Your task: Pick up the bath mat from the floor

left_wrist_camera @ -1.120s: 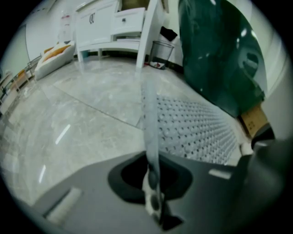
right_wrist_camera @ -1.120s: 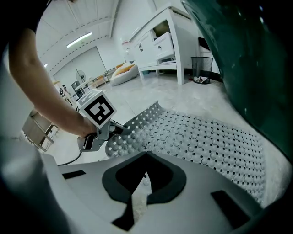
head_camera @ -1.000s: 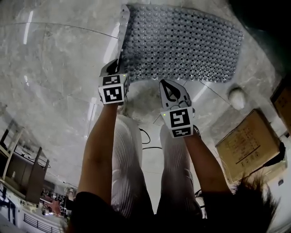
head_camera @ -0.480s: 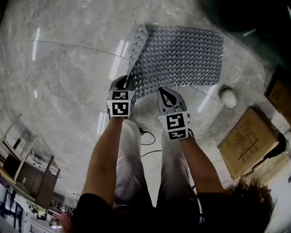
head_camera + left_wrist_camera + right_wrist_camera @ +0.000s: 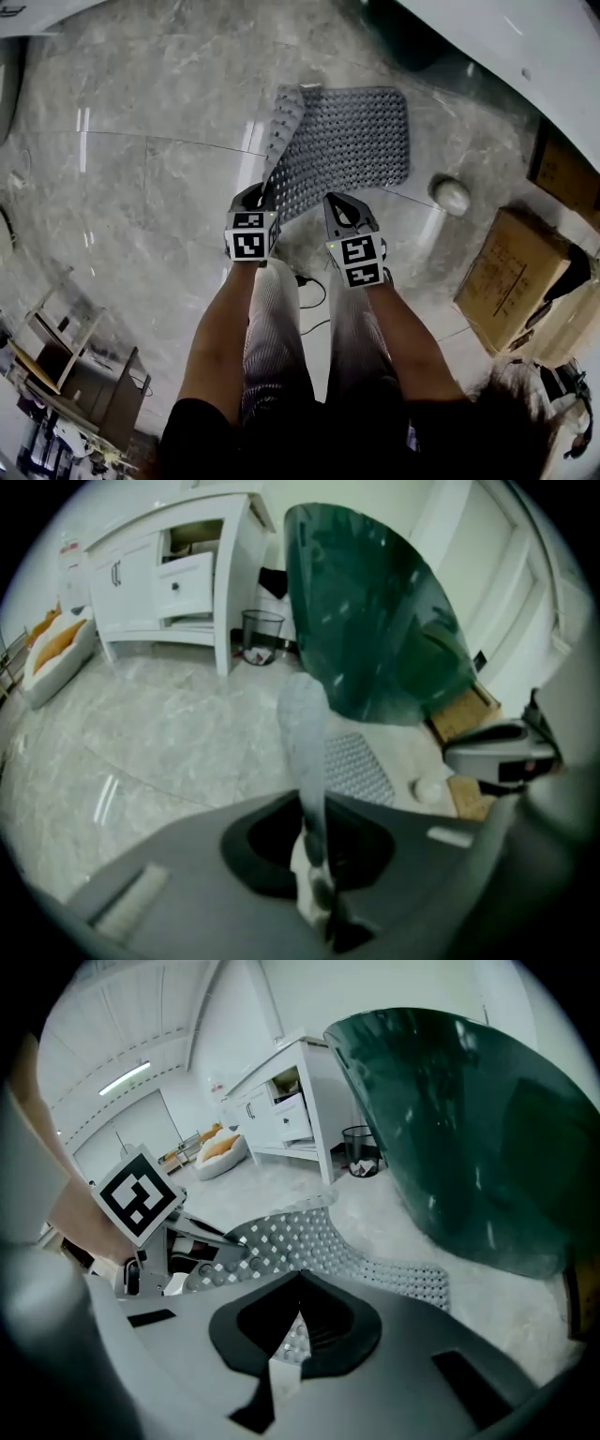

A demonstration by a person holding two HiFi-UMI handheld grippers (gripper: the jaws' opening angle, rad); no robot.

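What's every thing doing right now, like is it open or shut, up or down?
bath mat: near edge lifted, the rest hanging toward the floor.
left gripper: shut on the bath mat's edge.
right gripper: shut on the bath mat's edge.
cabinet drawer: pulled partly out.
cardboard box: closed, lying on the floor.

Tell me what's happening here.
A person standing on a marble floor holds a gripper in each hand. The left gripper and the right gripper are both shut on the near edge of a grey studded bath mat. That edge is raised, while the far end appears to lie on the floor.
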